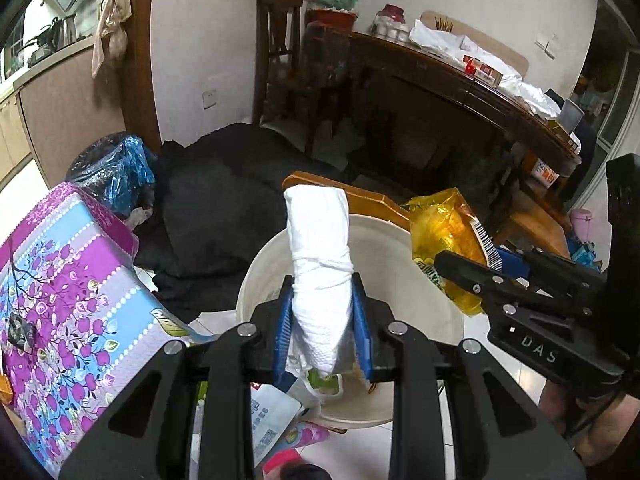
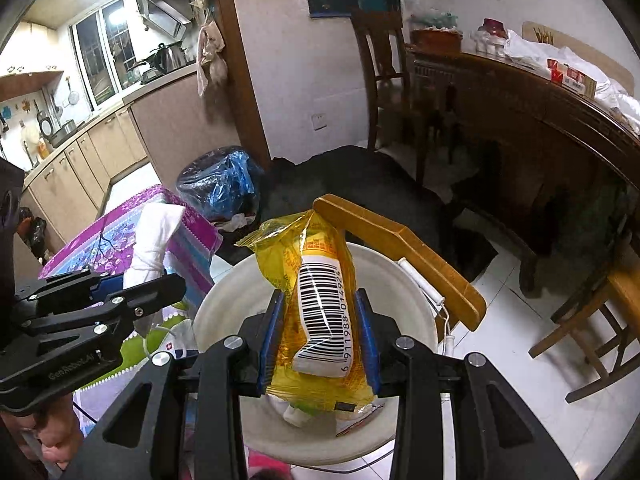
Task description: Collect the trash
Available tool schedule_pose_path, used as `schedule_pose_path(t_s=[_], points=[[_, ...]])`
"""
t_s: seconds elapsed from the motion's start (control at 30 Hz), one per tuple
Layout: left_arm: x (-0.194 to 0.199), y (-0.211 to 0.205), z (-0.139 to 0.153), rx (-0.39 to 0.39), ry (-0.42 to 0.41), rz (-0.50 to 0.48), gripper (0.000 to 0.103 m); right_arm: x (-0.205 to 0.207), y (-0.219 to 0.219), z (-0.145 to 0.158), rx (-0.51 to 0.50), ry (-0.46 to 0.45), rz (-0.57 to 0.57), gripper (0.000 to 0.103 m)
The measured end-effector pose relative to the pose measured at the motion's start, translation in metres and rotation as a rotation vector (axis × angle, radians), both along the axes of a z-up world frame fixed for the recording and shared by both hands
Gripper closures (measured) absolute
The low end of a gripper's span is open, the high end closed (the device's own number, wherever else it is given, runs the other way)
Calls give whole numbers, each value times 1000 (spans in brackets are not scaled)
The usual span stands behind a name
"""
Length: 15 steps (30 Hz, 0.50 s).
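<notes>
My left gripper (image 1: 323, 292) is shut on a crumpled white paper towel (image 1: 320, 248) and holds it above the white bucket (image 1: 440, 280). My right gripper (image 2: 320, 308) is shut on a yellow plastic wrapper (image 2: 316, 280) with a barcode, held over the same white bucket (image 2: 392, 276). Scraps of trash lie at the bucket's bottom (image 2: 300, 412). The right gripper with the yellow wrapper (image 1: 444, 232) shows at the right of the left wrist view. The left gripper with the paper towel (image 2: 154, 236) shows at the left of the right wrist view.
A purple flowered box (image 1: 68, 280) stands left of the bucket. A bin with a blue bag (image 2: 220, 184) stands behind it. A wooden stool (image 2: 400, 248) and a black cloth heap (image 1: 224, 200) lie behind the bucket. A dark wooden table (image 2: 540, 120) and chairs stand at right.
</notes>
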<state>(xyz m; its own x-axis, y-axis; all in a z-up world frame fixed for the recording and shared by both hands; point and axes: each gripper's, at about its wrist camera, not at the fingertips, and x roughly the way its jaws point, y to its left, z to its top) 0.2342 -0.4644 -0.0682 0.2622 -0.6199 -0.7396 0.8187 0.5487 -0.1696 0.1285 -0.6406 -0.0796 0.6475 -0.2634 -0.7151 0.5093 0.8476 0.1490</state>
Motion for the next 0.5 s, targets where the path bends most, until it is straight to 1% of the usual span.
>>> schedule_pose_path(t_s=[0.07,0.13,0.17,0.2,0.23,0.4,0.5], points=[[-1,-1,1,-1,-4,-3,75,1,2,-1,0,-1,2,67],[-1,-2,2,2,-9,-3,62,1,7,1,0,-4,2,66],[-1,-2,3,1,-18,4,47,1,6,1,1,-5,1,65],[-1,-1,5,-5,-35,17,36,1,9,3,-2,-9,-1,60],[-1,0,7,-10,-45,25,34,-1,13,5,-7,-15,-6,53],[0,3,10,-14,-43,28,32,-5,20,16,-13,-51,1,45],[0,8,11,-22,-36,33,32,-9,30,27,-29,-81,7,44]])
